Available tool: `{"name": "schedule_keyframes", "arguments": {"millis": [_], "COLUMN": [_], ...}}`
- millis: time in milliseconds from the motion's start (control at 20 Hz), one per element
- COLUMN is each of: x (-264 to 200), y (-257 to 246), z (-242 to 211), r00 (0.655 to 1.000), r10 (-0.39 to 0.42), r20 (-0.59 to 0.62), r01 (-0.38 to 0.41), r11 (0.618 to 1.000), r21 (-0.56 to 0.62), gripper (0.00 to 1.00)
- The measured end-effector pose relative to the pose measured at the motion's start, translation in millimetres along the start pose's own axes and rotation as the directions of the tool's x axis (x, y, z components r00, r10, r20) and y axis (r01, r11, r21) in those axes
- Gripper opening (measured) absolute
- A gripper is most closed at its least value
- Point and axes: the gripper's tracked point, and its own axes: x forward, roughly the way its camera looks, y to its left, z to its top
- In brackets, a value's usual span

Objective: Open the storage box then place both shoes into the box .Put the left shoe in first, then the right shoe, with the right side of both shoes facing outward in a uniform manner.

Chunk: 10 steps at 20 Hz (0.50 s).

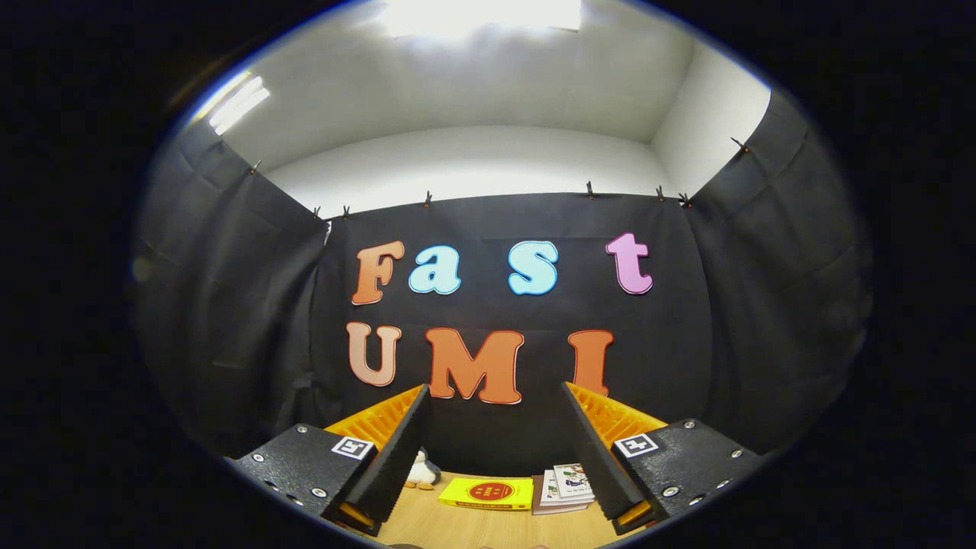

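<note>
Black cloth walls close off the booth on three sides, with a pale wall and a bright ceiling light above them. Low down, a strip of wooden desk (473, 526) runs under the cloth.

From the gripper view, the tongs (496, 457) are released: the two dark fingers with orange backing stand well apart, tilted upward toward the back wall, and nothing lies between them. Beyond the fingers, against the cloth, a flat yellow box (486, 493) lies on the desk. Just beside it, toward the right finger, sits a small stack of booklets (566, 488). Near the left finger, a small plush toy (421, 470) peeks out, partly hidden by the finger.

Neither the storage box nor the shoes can be made out from this angle, so the task looks to be at its very start, with the opening step not yet in hand. A fair next move would be to tip the tongs down toward the desk, find the storage box, and line the open fingers up with its lid.
</note>
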Motion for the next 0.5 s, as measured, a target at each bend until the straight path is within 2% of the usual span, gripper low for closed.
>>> {"name": "schedule_keyframes", "arguments": {"millis": [350, 500], "x": [2.8, 1.6], "y": [6.2, 31.4], "z": [-21.0, -57.2], "r00": [0.999, 0.983], "r10": [0.01, 0.103], "r20": [-0.04, -0.155], "r01": [-0.009, -0.09], "r11": [1.0, 0.992], "r21": [0.012, 0.085], "gripper": [0.99, 0.99]}}
